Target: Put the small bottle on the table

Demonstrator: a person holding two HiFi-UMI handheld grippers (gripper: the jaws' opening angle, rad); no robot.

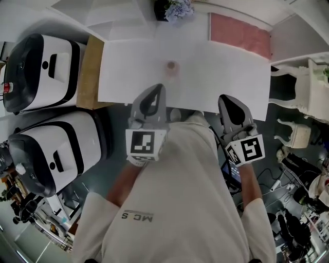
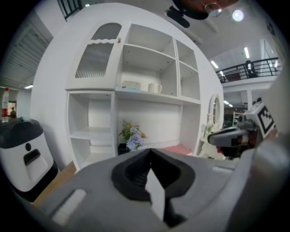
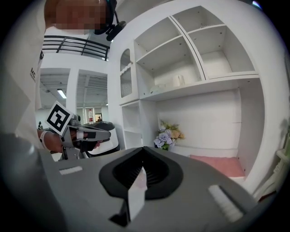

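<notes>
Nearest the body, the left gripper (image 1: 158, 88) and the right gripper (image 1: 227, 98) are hanging side by side at the near edge of the table (image 1: 123, 77), both pointing away from the person. Each one's own view is showing its jaws pressed together with nothing between them, so both are closed and carrying nothing. Just beyond the left gripper's tip, a little to its right, the small bottle (image 1: 171, 67) is already sitting on the bare white tabletop. It is apart from both grippers and noticeably nearer the left one than the right. From above it is reading as a small round spot, so its long axis is probably standing upright; neither gripper view is catching it. Any reach for it would be running forward from the left gripper and slightly inward. Farther back, a pink mat (image 1: 239, 33) and a bunch of flowers (image 1: 177, 7) are lying at the table's far edge, under the white shelf unit (image 2: 149, 90).
</notes>
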